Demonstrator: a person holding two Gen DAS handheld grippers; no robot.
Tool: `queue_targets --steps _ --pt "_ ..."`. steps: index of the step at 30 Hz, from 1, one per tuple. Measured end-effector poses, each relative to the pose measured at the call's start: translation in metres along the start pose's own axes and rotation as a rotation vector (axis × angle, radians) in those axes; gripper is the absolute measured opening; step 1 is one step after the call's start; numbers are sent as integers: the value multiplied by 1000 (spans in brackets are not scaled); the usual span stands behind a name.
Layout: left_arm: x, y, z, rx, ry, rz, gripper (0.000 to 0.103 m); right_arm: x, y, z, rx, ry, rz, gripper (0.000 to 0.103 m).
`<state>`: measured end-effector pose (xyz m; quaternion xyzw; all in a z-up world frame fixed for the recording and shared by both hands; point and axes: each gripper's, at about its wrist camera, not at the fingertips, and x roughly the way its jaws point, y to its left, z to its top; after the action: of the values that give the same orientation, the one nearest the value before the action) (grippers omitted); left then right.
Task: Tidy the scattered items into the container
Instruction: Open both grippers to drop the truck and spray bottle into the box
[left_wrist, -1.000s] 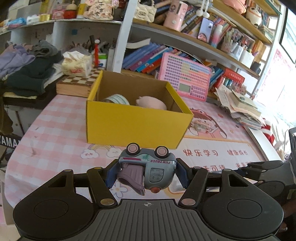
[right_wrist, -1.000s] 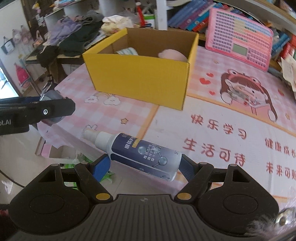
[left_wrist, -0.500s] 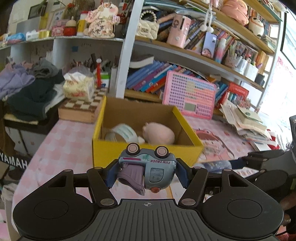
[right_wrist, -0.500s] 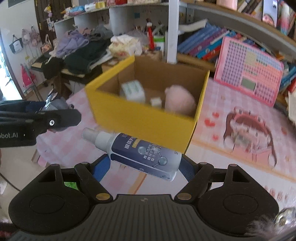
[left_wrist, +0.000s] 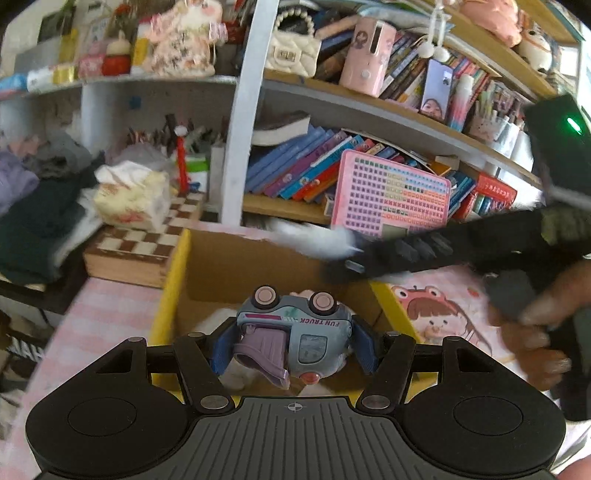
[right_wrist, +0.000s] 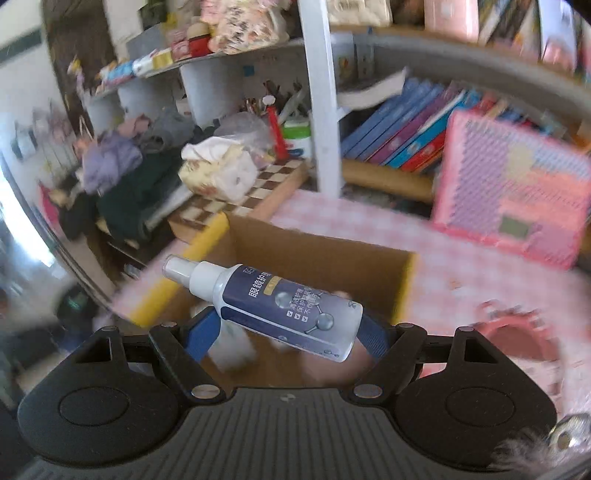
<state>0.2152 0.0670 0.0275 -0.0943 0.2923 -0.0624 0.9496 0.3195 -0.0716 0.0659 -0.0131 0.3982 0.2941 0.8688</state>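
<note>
My left gripper (left_wrist: 291, 347) is shut on a blue toy truck (left_wrist: 295, 332) turned wheels up, hanging just above the open yellow cardboard box (left_wrist: 168, 288). My right gripper (right_wrist: 286, 332) is shut on a dark blue spray bottle (right_wrist: 280, 306) with a white nozzle pointing left, held over the same box (right_wrist: 406, 280). In the left wrist view the right gripper's black arm (left_wrist: 443, 251) and a hand (left_wrist: 532, 332) reach in from the right, above the box's far corner. Pale and pink items lie blurred on the box floor beneath both grippers.
The box stands on a pink checked table (left_wrist: 96, 317). Behind it are a chessboard case (left_wrist: 136, 251), a tissue pack (left_wrist: 129, 199), a pink keyboard toy (left_wrist: 391, 195), a white shelf post (left_wrist: 236, 122) and shelves of books. Clothes are piled at the left (right_wrist: 122, 181).
Both grippers have moved forward and up from the table's front edge to above the box's opening, still holding the truck and the bottle. The right gripper now crosses the left wrist view.
</note>
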Motion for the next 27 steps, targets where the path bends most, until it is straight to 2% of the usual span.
queue_targets --steps 6,8,11,13,21,24,27 --pt "50 -11 5 25 89 5 63 66 -7 30 57 130 32 79" --pt "63 -7 4 5 119 29 63 88 -11 35 57 179 20 79" --pt "76 5 0 -48 162 26 63 115 -17 38 66 230 5 79" --pt "81 6 -2 -46 181 21 64 129 -20 40 57 260 10 79" --pt "94 3 -10 -39 240 24 64 159 -23 39 8 327 6 78" --pt "99 2 -11 -42 257 28 64 162 -23 39 -3 331 2 70" --pt "99 0 -13 -40 266 27 64 161 -26 37 19 329 11 70"
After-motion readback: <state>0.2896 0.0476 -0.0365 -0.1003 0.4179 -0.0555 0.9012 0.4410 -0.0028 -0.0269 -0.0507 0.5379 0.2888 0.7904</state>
